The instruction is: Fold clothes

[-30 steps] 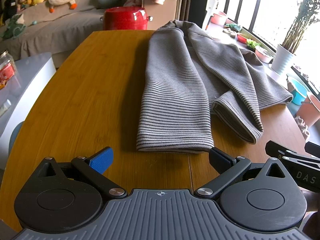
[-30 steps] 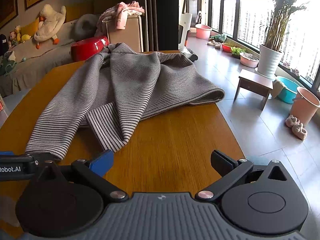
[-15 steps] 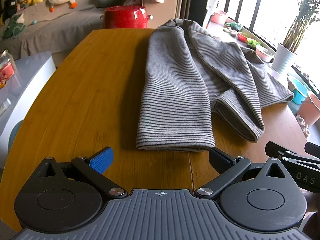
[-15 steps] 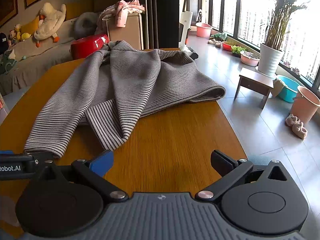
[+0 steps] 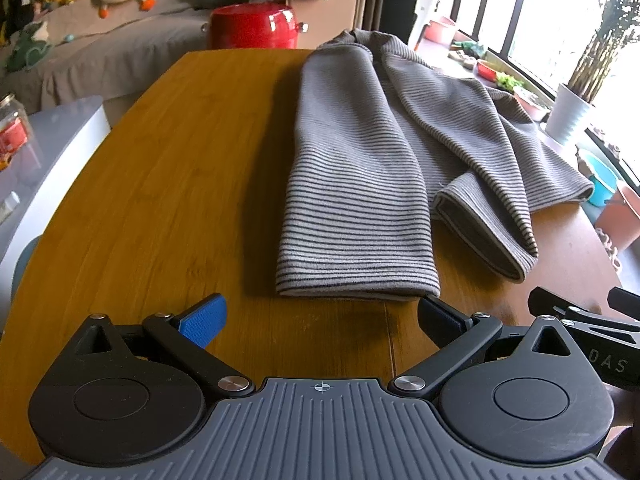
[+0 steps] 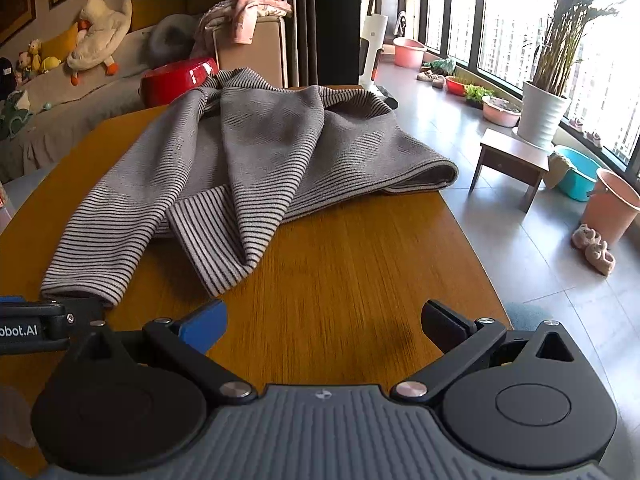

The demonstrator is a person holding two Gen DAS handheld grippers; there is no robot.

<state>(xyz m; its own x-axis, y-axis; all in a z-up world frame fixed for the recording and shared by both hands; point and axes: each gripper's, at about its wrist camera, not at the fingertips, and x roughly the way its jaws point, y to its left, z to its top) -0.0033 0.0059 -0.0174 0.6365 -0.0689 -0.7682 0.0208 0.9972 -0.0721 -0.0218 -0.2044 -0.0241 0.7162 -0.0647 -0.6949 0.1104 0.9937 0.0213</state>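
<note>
Currently we hold two claws low over the near end of the bench (image 5: 160, 152), an oval top of honey-coloured, fine-grained wood.

Item one: left claw (image 5: 322, 314), fingers spread wide, one pad blue and ribbed, the other black; nothing between them. Its view alone shows a pale grey side surface with a glass jar (image 5: 12, 128) at far left, and the striped garment's cuff seen square-on.

Item two: right claw (image 6: 324, 320), likewise spread wide and holding nothing. Its view alone shows the tiled floor, a small dark wooden stool (image 6: 512, 164), a pink bucket (image 6: 610, 208) and a potted plant in a ribbed white pot (image 6: 542, 114) by the windows. The left claw's black body juts in at this view's left edge, just beside the sleeve cuff; whether it touches the cloth we cannot tell.

Item three: sweater (image 5: 360, 168), grey knit with thin dark horizontal stripes, soft and ribbed, lying flat on the bench and reaching from the far edge to near both claws. One sleeve (image 6: 104, 220) runs straight toward us; the other is doubled across the body, its cuff open like a flattened tube.

Item four: red glossy pot (image 5: 252, 26), round, beyond the bench's far end.
</note>
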